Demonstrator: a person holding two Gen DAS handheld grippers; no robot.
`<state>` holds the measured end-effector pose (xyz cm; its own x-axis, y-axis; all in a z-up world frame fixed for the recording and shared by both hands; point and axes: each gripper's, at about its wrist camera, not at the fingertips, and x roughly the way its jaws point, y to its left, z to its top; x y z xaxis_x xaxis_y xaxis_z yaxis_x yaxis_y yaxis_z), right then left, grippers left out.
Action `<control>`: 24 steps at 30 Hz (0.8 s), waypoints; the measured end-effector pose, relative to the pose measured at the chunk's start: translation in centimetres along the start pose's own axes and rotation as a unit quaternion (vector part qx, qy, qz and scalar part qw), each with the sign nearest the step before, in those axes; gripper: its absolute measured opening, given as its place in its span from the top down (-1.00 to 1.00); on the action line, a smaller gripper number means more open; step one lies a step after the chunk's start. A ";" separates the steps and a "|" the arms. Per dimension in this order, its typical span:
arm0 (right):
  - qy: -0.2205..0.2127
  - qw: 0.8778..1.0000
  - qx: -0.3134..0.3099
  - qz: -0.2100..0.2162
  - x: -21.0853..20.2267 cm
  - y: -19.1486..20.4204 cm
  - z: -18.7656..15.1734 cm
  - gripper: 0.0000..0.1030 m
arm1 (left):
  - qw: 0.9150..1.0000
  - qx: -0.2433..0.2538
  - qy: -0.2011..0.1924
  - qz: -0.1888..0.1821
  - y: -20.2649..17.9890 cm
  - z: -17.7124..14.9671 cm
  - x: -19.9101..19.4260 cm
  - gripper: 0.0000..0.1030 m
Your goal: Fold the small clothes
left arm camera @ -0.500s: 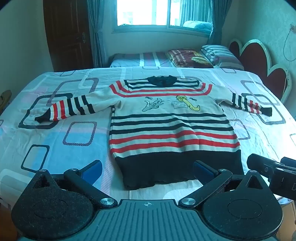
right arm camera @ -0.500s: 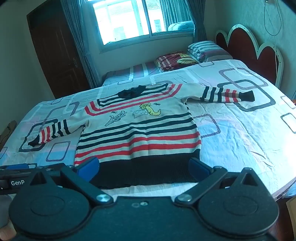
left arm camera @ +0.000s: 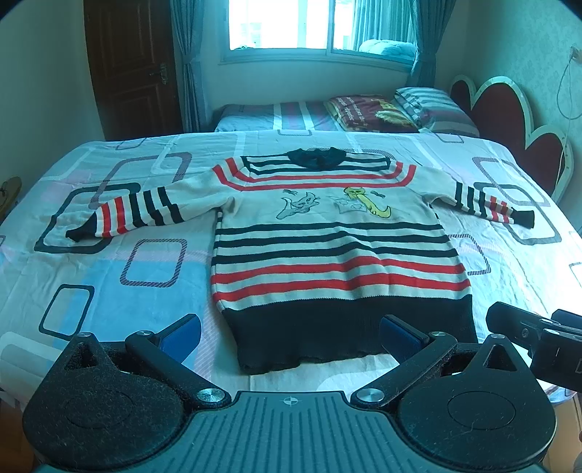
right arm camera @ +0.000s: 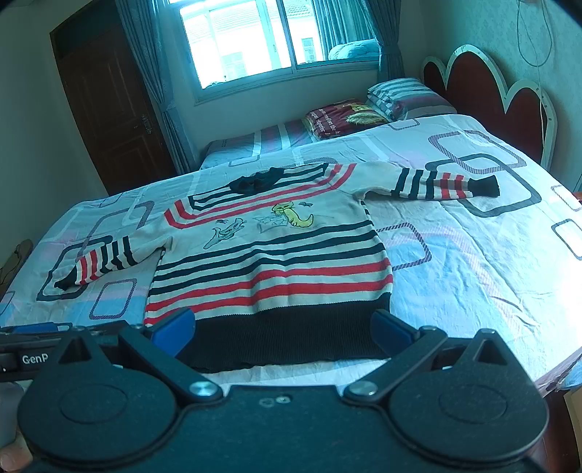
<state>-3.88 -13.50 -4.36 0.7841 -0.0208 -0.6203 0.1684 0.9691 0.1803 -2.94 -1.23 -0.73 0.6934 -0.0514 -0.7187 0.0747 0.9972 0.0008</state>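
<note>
A small striped sweater lies flat and face up on the bed, both sleeves spread out sideways, dark collar at the far end and dark hem nearest me. My left gripper hovers open just short of the hem, nothing between its blue pads. My right gripper is open too, above the hem's near edge, holding nothing. The right gripper's body shows at the right edge of the left wrist view, and the left gripper's body at the left edge of the right wrist view.
The bed sheet has a pattern of rounded rectangles. Folded blankets and a pillow sit at the far end near a red headboard. A dark door and a window are behind. The bed's near right corner drops off.
</note>
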 end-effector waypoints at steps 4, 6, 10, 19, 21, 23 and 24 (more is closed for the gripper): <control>0.004 1.000 0.002 -0.001 0.1 0.0 0.1 -0.99 | 1.000 -0.001 0.000 0.000 -0.1 0.0 0.1 -1.00; 0.007 1.000 0.002 -0.002 0.1 0.0 0.1 -0.99 | 1.000 -0.001 0.000 0.000 -0.1 0.0 0.1 -1.00; 0.008 1.000 0.003 -0.002 0.1 0.0 0.1 -0.99 | 1.000 -0.001 -0.001 0.001 -0.1 0.0 0.1 -1.00; 0.009 1.000 0.001 -0.002 0.4 0.3 0.1 -0.99 | 1.000 -0.002 0.000 -0.001 0.1 0.1 0.3 -1.00; 0.009 1.000 0.002 0.000 0.4 0.2 0.1 -0.99 | 1.000 -0.002 0.000 -0.001 0.1 0.1 0.3 -1.00; 0.008 1.000 0.003 0.000 0.4 0.2 0.1 -0.99 | 1.000 -0.003 0.001 -0.001 0.2 0.1 0.3 -1.00; 0.008 1.000 0.002 -0.001 0.5 0.2 0.1 -0.99 | 1.000 -0.003 0.001 0.000 0.2 0.1 0.3 -1.00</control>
<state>-3.44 -13.33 -4.59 0.7737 -0.0183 -0.6333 0.1723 0.9680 0.1826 -2.66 -1.09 -0.92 0.6918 -0.0510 -0.7203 0.0709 0.9975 -0.0026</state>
